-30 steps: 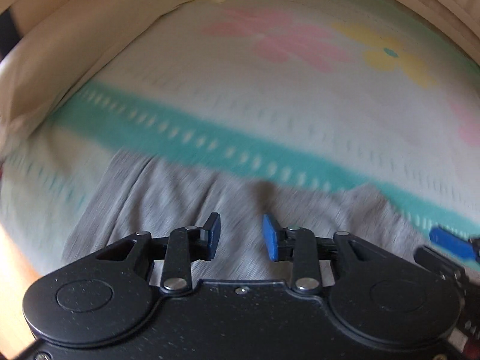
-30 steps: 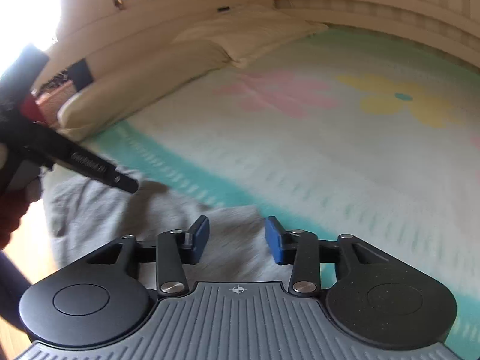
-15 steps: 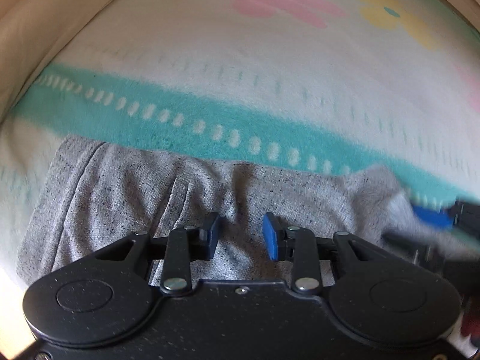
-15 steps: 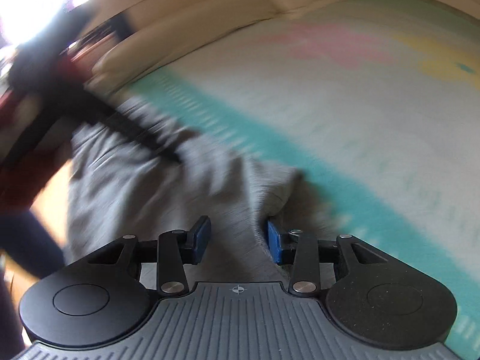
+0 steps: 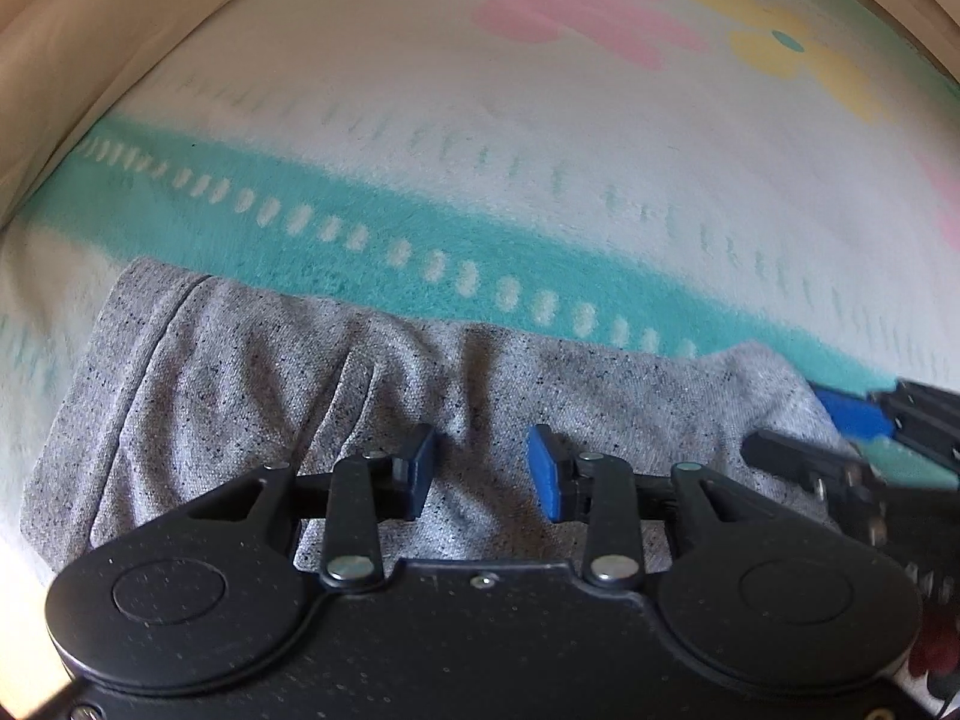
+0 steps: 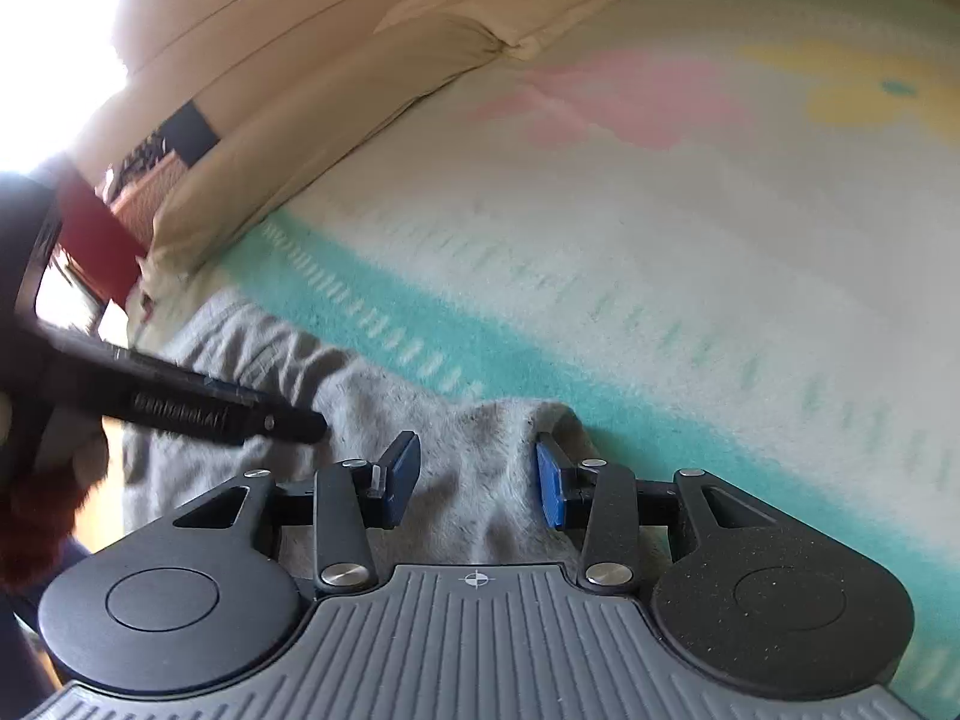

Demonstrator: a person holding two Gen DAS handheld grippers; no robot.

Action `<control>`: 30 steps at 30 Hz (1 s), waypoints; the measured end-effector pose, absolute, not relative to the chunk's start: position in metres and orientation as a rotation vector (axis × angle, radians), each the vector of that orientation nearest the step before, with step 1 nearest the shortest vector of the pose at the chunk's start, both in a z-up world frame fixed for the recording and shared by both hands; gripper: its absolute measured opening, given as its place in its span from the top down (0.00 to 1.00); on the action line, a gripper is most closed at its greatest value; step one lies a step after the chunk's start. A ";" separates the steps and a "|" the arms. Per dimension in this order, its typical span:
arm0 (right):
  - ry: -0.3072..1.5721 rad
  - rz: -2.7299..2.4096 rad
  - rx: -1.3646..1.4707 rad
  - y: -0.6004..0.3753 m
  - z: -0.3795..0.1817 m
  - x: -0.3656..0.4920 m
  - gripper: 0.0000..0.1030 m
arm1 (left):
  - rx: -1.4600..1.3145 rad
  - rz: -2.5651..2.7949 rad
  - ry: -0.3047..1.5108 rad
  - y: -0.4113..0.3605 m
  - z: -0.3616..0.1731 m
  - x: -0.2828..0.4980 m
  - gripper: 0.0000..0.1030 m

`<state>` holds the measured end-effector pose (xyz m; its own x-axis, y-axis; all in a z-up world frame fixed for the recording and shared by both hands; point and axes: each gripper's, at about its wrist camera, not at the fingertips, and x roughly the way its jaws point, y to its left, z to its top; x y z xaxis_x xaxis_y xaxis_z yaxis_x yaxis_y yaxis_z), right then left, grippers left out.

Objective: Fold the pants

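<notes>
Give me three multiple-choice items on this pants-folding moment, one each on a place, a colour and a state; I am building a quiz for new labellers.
1. Where do the pants lie?
A. on the blanket, partly over its teal stripe
B. on the pillow
C. on a chair

2. What colour are the pants?
A. navy
B. speckled grey
C. beige

3. How do the jaws of the left gripper stand?
A. shut on cloth
B. open above the cloth
C. out of view

Answers: 1 A, the grey cloth covers part of the stripe on the blanket. 2 B, dark flecks on grey. 3 B, a gap with cloth behind.
</notes>
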<state>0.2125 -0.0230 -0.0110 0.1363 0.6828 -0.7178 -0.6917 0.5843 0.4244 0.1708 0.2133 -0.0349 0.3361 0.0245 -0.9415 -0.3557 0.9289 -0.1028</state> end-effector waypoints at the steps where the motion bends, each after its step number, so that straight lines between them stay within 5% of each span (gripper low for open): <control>1: 1.056 1.000 0.010 -0.022 -0.014 0.216 0.61 | -0.315 0.249 1.208 0.214 -0.035 0.170 0.57; 8: 1.098 0.981 0.084 -0.017 -0.021 0.225 0.62 | -0.352 0.239 1.211 0.221 -0.031 0.167 0.56; 10: 1.086 0.933 0.124 -0.021 -0.022 0.232 0.94 | -0.346 0.237 1.211 0.221 -0.030 0.166 0.56; 11: 1.090 0.890 0.106 -0.021 -0.025 0.235 0.98 | -0.340 0.237 1.210 0.221 -0.030 0.166 0.56; 22: 1.019 0.785 0.030 -0.013 -0.032 0.233 0.95 | -0.252 0.219 1.195 0.208 -0.033 0.162 0.55; 30: 0.877 0.750 0.062 -0.052 0.022 0.221 0.89 | -0.231 0.209 1.175 0.198 -0.025 0.154 0.60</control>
<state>0.2212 -0.0516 0.0219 0.4049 0.6182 -0.6738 -0.5699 0.7468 0.3427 0.1544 0.1975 -0.0248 0.3708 0.0418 -0.9278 -0.2812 0.9571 -0.0693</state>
